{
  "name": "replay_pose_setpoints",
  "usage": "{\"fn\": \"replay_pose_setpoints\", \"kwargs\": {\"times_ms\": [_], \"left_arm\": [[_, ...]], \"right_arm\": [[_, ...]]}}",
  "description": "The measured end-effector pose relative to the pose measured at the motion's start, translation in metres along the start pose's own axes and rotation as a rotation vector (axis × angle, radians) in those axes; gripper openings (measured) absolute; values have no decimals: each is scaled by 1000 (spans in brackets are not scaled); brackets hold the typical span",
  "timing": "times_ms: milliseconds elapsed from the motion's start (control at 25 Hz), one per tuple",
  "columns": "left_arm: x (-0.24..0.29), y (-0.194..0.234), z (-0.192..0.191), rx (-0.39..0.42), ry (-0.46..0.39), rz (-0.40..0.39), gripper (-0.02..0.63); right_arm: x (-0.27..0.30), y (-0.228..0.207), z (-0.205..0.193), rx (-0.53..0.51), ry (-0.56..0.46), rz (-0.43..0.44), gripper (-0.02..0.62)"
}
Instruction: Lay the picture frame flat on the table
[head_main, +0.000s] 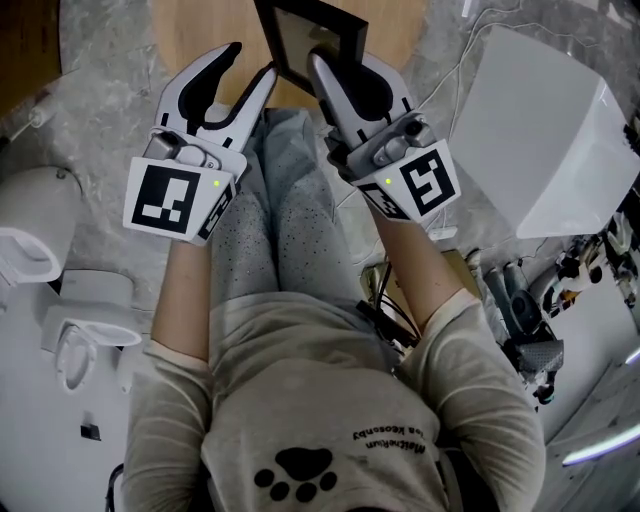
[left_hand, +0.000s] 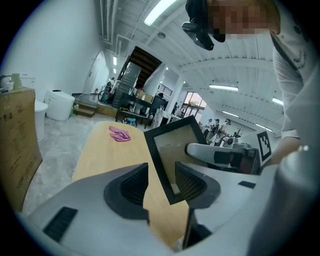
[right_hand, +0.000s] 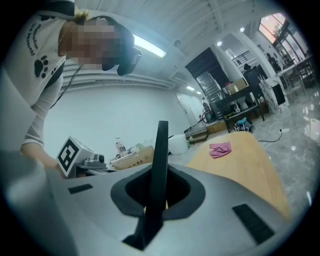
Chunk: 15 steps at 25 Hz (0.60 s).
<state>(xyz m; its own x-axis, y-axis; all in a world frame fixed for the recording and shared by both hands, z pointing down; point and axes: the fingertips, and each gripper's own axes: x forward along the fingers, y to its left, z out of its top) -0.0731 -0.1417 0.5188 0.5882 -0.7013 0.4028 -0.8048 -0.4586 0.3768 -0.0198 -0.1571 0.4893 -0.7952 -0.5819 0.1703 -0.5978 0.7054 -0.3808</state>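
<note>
Wooden table (head_main: 200, 30) stretches ahead of both grippers. Right gripper (head_main: 345, 70) clamps the picture frame (head_main: 310, 35) edge-on, standing upright out of its jaws. Left gripper (head_main: 250, 65), jaws spread, gripping nothing, sits just beside the frame's left edge.

Bright, even indoor light comes from ceiling strip lights (left_hand: 159, 11), leaving only soft shadows on the table (left_hand: 102, 150). Both gripper views are fisheye: straight lines bow and the corners fall to black. Whatever lies closest to those lenses is soft. The picture frame (left_hand: 167, 150) glass reflects palely. The head view is sharp
</note>
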Motion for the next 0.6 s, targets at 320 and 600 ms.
{"fn": "replay_pose_setpoints", "kwargs": {"times_ms": [320,600], "left_arm": [[13,6,-26,-55,47,-40,166],[21,2,-45,-146,67,-120,169]], "right_arm": [[-4,-1,-16,67,10,57,30],[-7,-4,-23,87,15,98,30]]}}
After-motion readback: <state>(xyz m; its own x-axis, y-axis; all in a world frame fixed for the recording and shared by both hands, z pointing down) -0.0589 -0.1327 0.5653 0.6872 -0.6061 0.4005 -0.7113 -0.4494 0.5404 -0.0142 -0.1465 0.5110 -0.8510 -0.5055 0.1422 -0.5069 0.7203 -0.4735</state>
